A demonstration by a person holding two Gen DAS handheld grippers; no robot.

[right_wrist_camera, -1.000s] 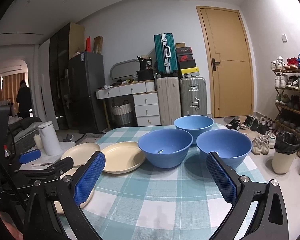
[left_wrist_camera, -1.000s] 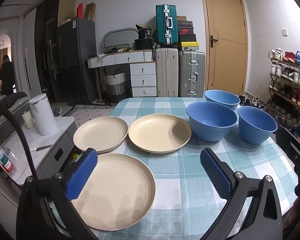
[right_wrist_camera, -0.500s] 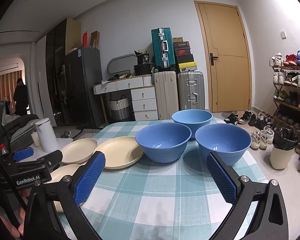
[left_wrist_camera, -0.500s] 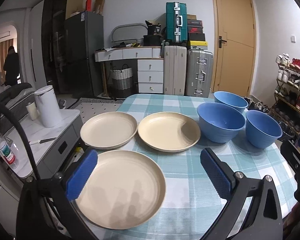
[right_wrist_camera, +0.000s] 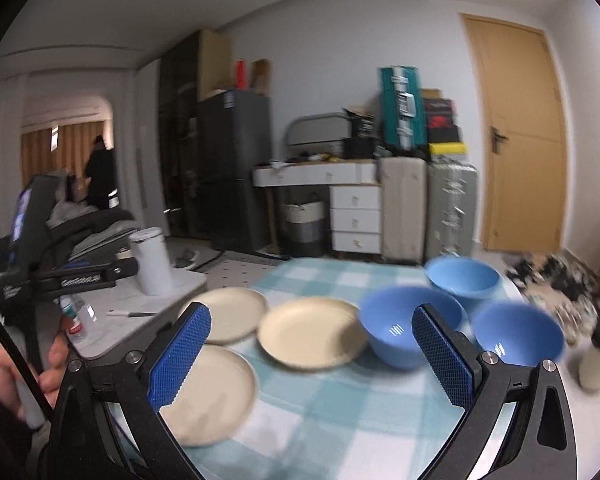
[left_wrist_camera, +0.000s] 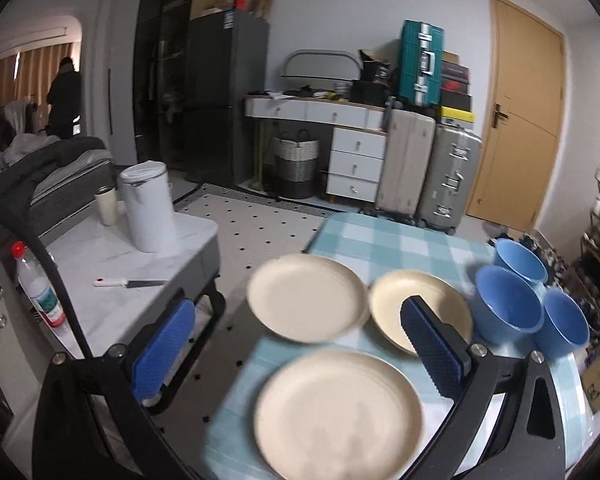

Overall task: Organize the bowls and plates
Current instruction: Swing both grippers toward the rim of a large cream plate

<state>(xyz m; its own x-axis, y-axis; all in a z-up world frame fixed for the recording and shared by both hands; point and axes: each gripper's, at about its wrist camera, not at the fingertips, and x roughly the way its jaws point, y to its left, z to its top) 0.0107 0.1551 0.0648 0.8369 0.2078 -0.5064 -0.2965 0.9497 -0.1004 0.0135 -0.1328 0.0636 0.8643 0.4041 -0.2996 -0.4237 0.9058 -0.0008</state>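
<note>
Three cream plates lie on the checked table: a near plate [left_wrist_camera: 338,412], a far left plate [left_wrist_camera: 306,296] and a middle plate [left_wrist_camera: 420,308] partly behind my left finger. Three blue bowls [left_wrist_camera: 508,310] cluster at the right. My left gripper [left_wrist_camera: 300,356] is open and empty, above the table's left edge near the near plate. In the right wrist view the near plate [right_wrist_camera: 208,392], the middle plate [right_wrist_camera: 312,332] and the bowls [right_wrist_camera: 404,328] show. My right gripper [right_wrist_camera: 312,360] is open and empty, above the table.
A low white side table [left_wrist_camera: 112,264] to the left holds a white kettle [left_wrist_camera: 150,206], a cup, a knife and a water bottle [left_wrist_camera: 38,284]. Suitcases [left_wrist_camera: 428,168], drawers and a door stand behind. A shoe rack is at the right. The left gripper's body [right_wrist_camera: 40,248] is at the right wrist view's left.
Both cameras have swung to the left, so plates and bowls sit further right in view. The left gripper now hangs over the table's left edge. Both stay open.
</note>
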